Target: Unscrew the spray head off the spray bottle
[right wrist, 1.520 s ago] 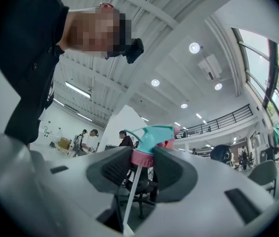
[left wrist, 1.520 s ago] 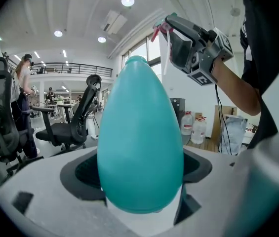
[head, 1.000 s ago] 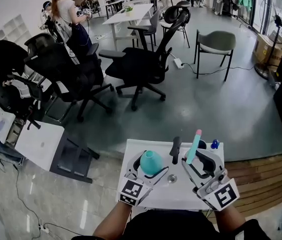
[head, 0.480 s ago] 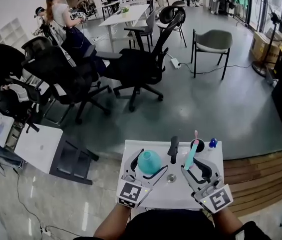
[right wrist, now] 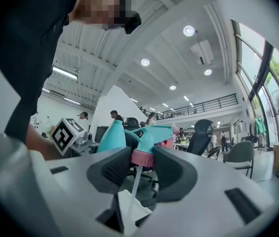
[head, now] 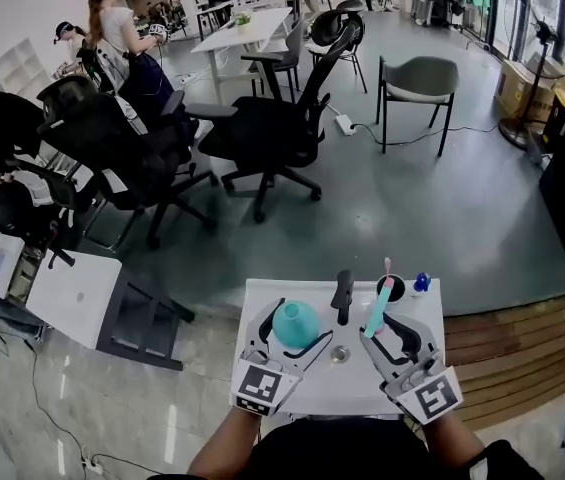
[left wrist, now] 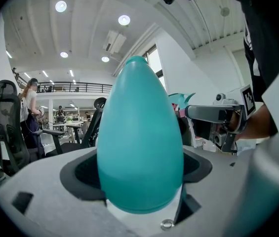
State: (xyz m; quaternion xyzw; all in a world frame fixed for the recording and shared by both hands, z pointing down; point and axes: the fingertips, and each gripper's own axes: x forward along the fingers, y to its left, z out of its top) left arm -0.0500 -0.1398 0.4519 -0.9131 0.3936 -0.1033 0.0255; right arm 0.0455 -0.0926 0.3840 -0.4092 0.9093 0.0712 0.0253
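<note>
Over a small white table [head: 282, 290] on a grey floor [head: 412, 198], the left gripper [head: 295, 330] clamps the teal spray bottle [left wrist: 139, 142]. The right gripper [head: 385, 330] pinches the spray head [right wrist: 149, 135] by its pink collar [right wrist: 142, 158], apart from the bottle. Black office chairs [head: 272, 128] and white desks [head: 247, 28] stand beyond.

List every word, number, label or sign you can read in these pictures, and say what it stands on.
None can be read.
The spray bottle and spray head show no print.
The marker cube on the left gripper, like the one on the right gripper, bears only black-and-white squares.
Any print in the far room is too small to read.
</note>
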